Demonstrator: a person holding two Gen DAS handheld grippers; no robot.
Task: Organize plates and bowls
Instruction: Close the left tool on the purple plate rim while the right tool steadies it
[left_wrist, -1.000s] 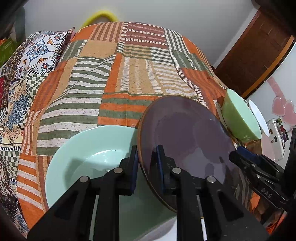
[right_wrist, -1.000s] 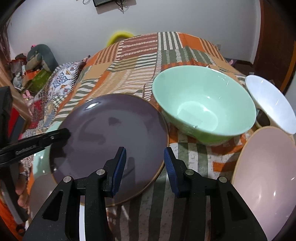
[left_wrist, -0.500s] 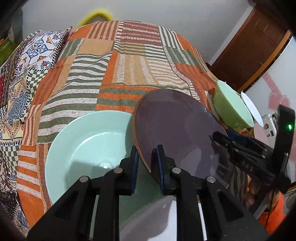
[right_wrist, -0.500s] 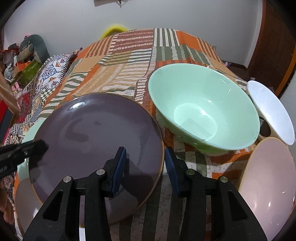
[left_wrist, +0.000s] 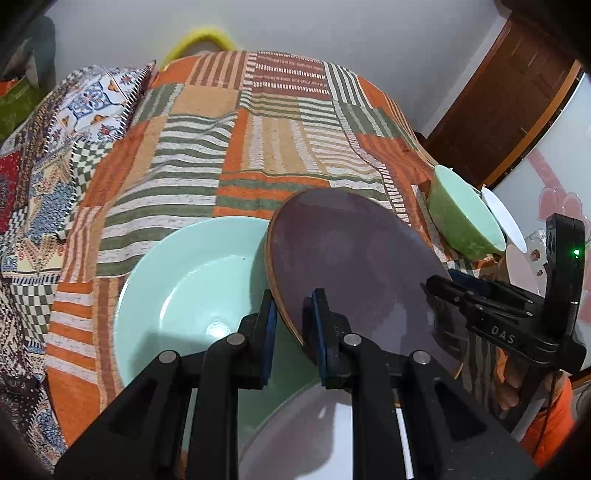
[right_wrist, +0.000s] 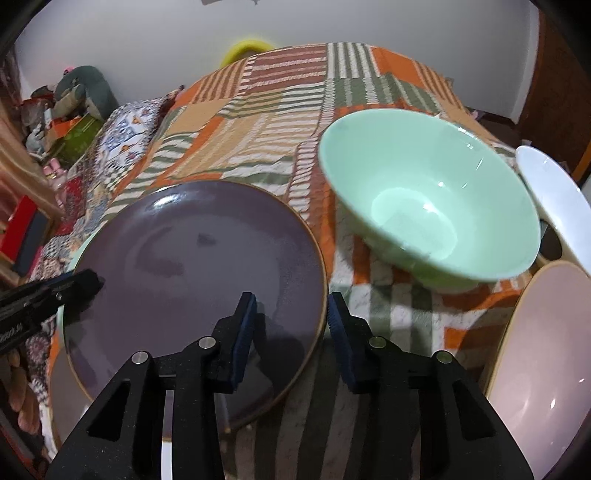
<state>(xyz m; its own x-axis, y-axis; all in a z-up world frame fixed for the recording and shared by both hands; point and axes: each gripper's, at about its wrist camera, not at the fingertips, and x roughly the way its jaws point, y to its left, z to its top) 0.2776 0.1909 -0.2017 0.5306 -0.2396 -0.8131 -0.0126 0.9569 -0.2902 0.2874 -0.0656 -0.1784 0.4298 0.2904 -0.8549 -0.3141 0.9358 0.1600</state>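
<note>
My left hand-held gripper (left_wrist: 290, 325) clamps near rim of dark purple plate (left_wrist: 351, 266) — plate tilted above mint plate (left_wrist: 184, 280) on striped bedspread (left_wrist: 258, 140). My right hand-held gripper (right_wrist: 291, 325) gapes wide, pads straddling purple plate's edge — gripping nothing. Green bowl (right_wrist: 424, 210) beside, white bowl (right_wrist: 554, 199) beyond.

Left claw (left_wrist: 290, 325) clamped on purple plate (left_wrist: 354, 266) rim, plate tilted. Right claw (right_wrist: 290, 325) gaping, straddling plate's near-right edge.
</note>
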